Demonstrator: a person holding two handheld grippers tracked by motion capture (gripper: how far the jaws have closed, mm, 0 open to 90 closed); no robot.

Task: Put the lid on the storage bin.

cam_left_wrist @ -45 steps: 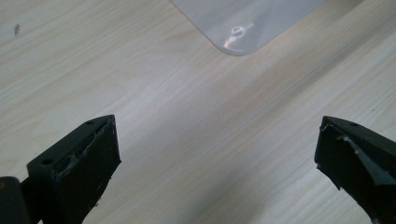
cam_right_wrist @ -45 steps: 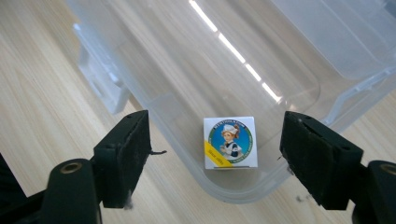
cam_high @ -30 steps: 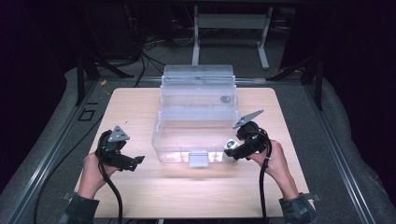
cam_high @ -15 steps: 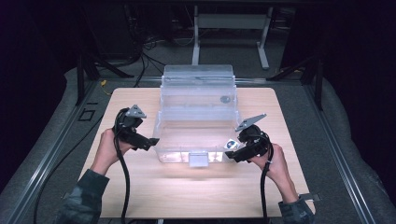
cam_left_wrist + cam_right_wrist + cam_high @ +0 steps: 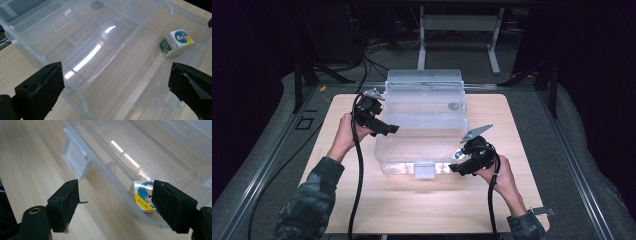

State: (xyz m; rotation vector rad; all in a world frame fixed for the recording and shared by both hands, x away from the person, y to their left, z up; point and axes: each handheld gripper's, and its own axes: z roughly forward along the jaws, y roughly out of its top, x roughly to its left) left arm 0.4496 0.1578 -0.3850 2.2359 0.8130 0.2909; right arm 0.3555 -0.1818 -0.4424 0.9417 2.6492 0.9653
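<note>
left tool [image 5: 384,127] moved up beside clear bin [image 5: 422,107]

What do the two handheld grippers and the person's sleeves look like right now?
Both the left gripper and the right gripper are black, each topped by a grey three-cornered plate and trailing a thick black cable toward the person. Up close, the jaws are blocky black pads with scuffed, pale-flecked edges, and a small round hole shows low on one jaw in each gripper view. The sleeves are dark camouflage-patterned fabric; the hands are bare.
</note>
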